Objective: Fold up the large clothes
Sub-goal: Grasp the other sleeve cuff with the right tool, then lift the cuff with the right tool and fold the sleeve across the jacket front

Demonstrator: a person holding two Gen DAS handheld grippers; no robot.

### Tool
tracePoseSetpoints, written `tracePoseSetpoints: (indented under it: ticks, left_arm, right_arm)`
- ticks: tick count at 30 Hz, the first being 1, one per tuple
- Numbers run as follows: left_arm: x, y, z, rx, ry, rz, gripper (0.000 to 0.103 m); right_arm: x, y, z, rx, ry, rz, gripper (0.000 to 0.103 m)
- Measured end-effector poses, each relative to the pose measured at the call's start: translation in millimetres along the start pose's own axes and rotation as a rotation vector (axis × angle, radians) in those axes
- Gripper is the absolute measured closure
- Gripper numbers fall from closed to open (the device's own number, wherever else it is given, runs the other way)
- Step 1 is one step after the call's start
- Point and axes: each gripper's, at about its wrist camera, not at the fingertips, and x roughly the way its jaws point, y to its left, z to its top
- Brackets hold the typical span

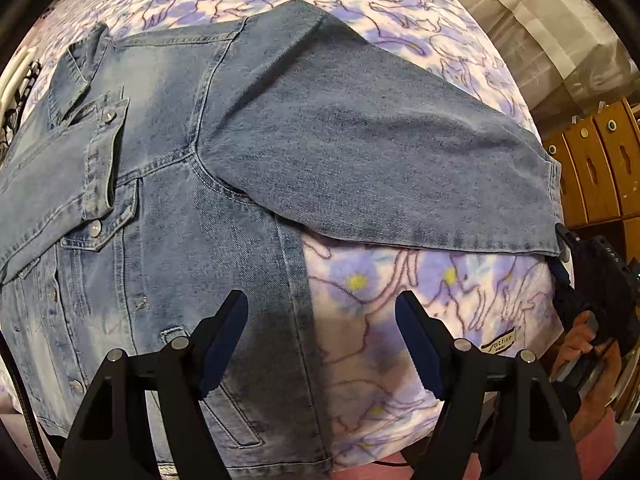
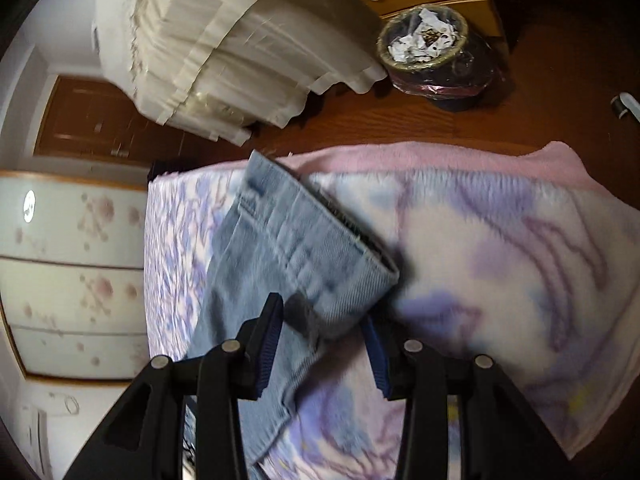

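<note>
Both claws stood wide apart. Low in its frame, the left claw (image 1: 322, 344) hovered empty over the faded blue denim jacket (image 1: 168, 184), which lay spread on the purple-flowered fleece blanket (image 1: 400, 340) of the bed. The right claw (image 2: 324, 340) straddled the jacket's outstretched sleeve cuff (image 2: 320, 264) without pinching it, probably to fold the sleeve inward. Only the left view showed the whole jacket; only the right showed the cuff's opening and a wastebasket (image 2: 428, 48) at upper right.

open tool (image 2: 323, 350), denim cuff (image 2: 320, 248), blanket (image 2: 500, 248)
</note>
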Motion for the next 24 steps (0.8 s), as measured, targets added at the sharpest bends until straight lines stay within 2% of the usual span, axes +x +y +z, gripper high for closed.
tracePoseSetpoints:
  ticks: [1,3,9,12,19,24]
  left_arm:
    - [1.5,0.0,-1.1,-0.004,0.004,-0.002,0.028]
    - [3.6,3.6,-3.4,-0.022,0.013,0.001,0.028]
    - [0.4,28.6,-7.7,-0.089,0.014,0.003,0.028]
    - [-8.4,45.2,-9.1,-0.113,-0.020,-0.006,0.028]
    - [-25.5,88.1,-12.7,-0.157,-0.086,-0.042,0.028]
    - [-44.6,132.3,-22.0,-0.177,-0.126,-0.058,0.028]
  right_arm:
    - [2.3,0.8,0.3,-0.003,0.002,-0.020,0.079]
    - [5.0,2.0,1.4,-0.005,0.002,-0.028,0.083]
    - [-0.5,10.4,-2.2,0.001,-0.055,-0.035,0.087]
    - [-9.9,26.3,-7.9,-0.032,-0.112,-0.029,0.087]
    - [-47.6,108.7,-45.8,-0.322,-0.259,0.010,0.088]
    - [-68.8,161.1,-82.8,-0.450,-0.343,0.043,0.088]
